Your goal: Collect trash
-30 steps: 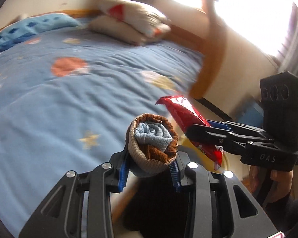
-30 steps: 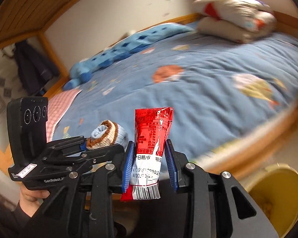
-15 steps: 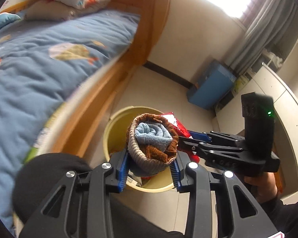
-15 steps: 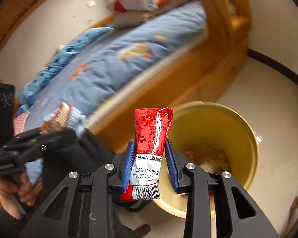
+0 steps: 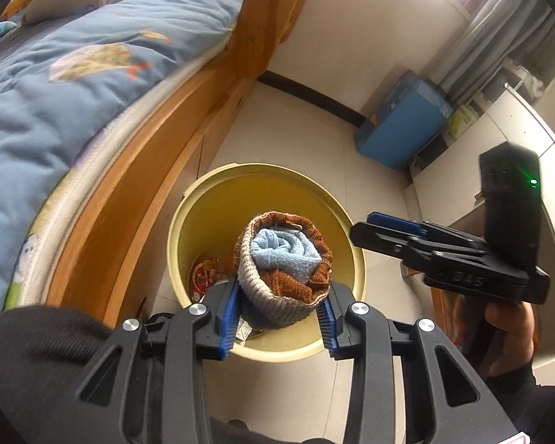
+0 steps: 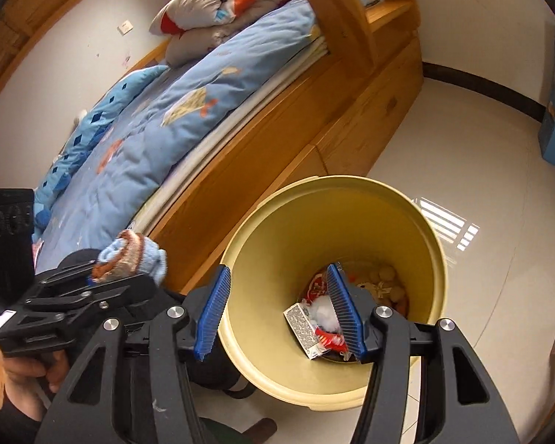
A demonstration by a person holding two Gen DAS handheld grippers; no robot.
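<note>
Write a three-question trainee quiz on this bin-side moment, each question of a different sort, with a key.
1. True or false: the left gripper holds a rolled sock above the yellow bin.
2. Multiple choice: between the right gripper pads there is: A) a red wrapper, B) nothing, C) a sock.
3. Fill in: the red wrapper lies inside the ____.

Key:
1. True.
2. B; its jaws are opening, with nothing held.
3. Bin, which stands on the floor beside the wooden bed frame.
</note>
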